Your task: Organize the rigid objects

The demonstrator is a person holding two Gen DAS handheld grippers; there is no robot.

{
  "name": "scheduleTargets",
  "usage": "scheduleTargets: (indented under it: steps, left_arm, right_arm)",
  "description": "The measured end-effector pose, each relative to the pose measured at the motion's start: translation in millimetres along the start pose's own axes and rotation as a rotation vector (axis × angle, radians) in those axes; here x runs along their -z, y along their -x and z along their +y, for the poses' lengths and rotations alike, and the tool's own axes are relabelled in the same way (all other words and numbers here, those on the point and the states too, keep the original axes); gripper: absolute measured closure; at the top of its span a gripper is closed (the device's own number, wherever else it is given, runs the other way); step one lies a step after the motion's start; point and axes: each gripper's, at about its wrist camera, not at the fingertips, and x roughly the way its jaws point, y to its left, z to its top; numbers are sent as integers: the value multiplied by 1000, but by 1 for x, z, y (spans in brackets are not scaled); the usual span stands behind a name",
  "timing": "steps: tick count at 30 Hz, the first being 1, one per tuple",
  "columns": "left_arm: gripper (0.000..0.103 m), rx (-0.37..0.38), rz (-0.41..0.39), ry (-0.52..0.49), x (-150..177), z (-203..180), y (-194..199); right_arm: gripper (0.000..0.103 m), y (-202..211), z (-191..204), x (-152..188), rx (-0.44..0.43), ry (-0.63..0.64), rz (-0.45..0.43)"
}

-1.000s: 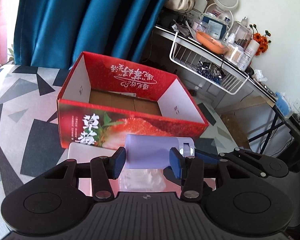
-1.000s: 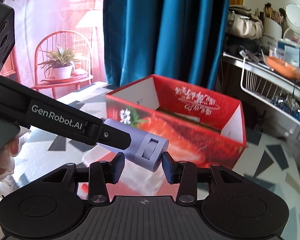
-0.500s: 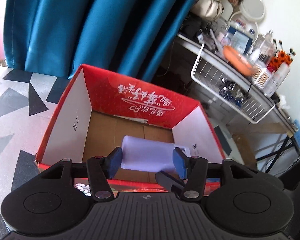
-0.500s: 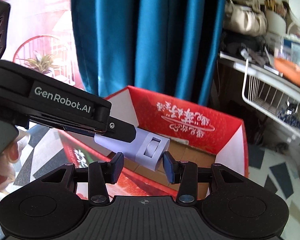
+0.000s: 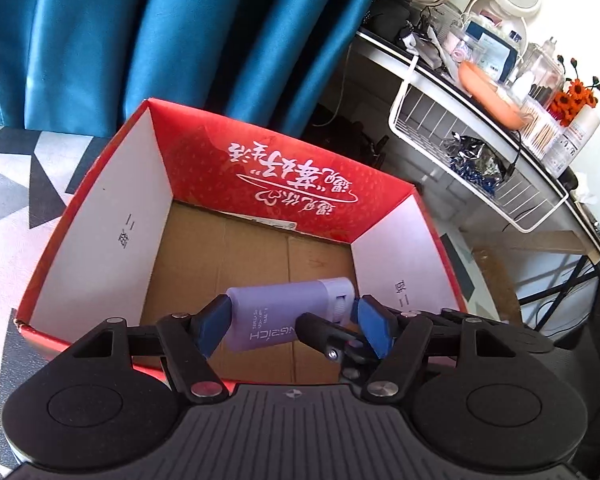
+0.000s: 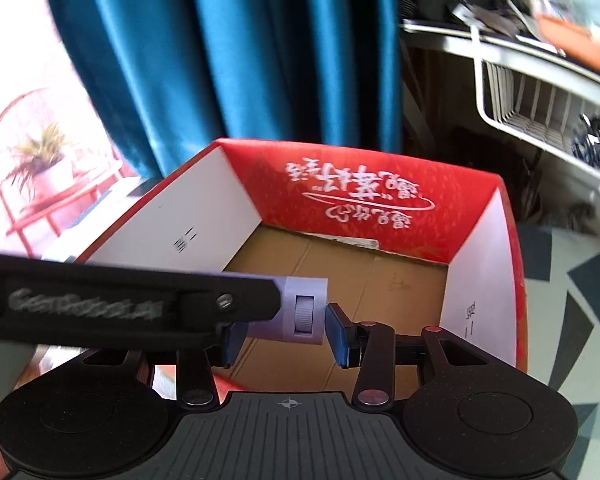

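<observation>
We hold the lavender case over the near part of the open red box, above its cardboard floor. Our left gripper has just been widening its jaws; the case sits between its blue pads, the three o'clock pad standing just clear. Our right gripper is narrowly set around the case's wheel end, the pads close at nine and three o'clock; whether they press we cannot tell.

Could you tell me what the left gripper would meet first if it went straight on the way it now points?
Probably the purple bottle lying between the left gripper's opened fingers; past it, the cardboard floor of the red box. Depth is unclear.
</observation>
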Motion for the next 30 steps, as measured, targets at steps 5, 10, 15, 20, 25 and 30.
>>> scheduleTargets:
  steps: [5, 10, 15, 20, 25, 30]
  left_arm:
    - [34, -8, 13, -55, -1, -11, -7]
    - [49, 13, 16, -99, -1, -16, -16]
    - [50, -66, -42, -171, -1, -14, -5]
    - [50, -83, -110, -200, 1, -4, 24]
    - [33, -128, -176, -293, 16, -3, 57]
    - [4, -127, -238, -352, 41, -4, 84]
  right_arm:
    - [64, -8, -10, 3, -11, -53, 23]
    - [68, -15, -20, 5, -13, -108, 40]
    - [67, -10, -16, 6, -2, -83, 14]
    - [59, 7, -18, 9, 11, -83, -52]
    - [25, 34, -16, 20, 28, -77, -132]
    - [0, 62, -10, 36, 80, -53, -203]
